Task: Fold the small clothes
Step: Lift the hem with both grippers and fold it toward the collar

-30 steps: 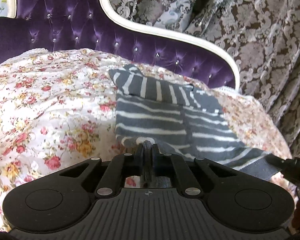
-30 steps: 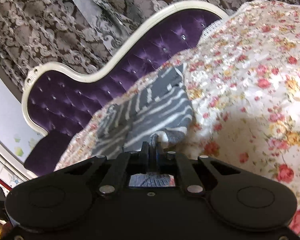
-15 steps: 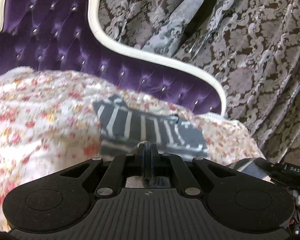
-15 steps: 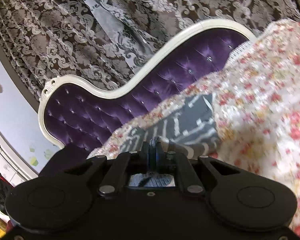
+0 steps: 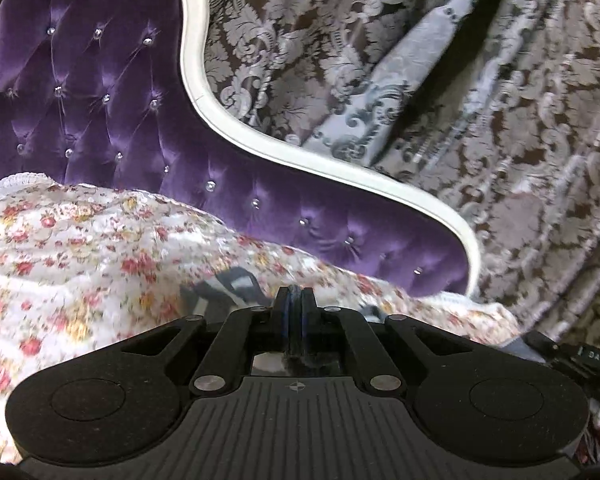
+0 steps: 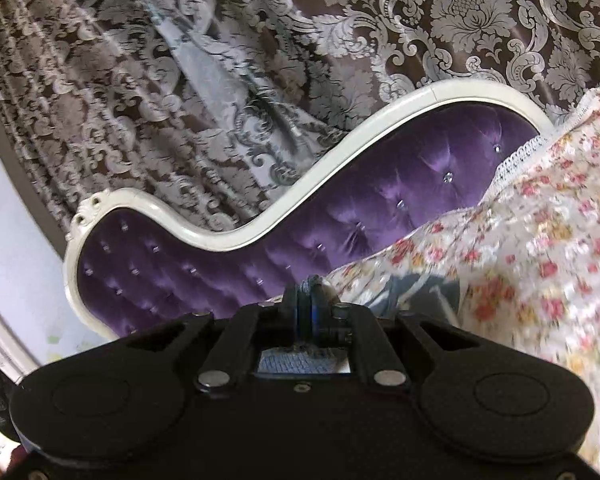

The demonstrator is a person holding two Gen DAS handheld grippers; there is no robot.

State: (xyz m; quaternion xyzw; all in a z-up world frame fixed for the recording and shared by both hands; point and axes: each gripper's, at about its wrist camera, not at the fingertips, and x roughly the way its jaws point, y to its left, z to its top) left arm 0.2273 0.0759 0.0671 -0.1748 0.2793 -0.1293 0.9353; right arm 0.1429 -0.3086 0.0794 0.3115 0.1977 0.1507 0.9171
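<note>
Both the left gripper (image 5: 295,296) and the right gripper (image 6: 309,289) are clamped on the grey white-striped knit garment (image 5: 230,286), which lies just beyond the jaws on the floral quilted bedspread (image 5: 80,248), stretching sideways between them.

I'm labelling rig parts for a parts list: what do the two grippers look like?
Both are matte black, with two round lobes, angled linkage arms with silver pins, and narrow fingers edged in blue. The left gripper has a ribbed grey deck with a small crosshair mark; the right gripper has a smooth black deck.
</note>
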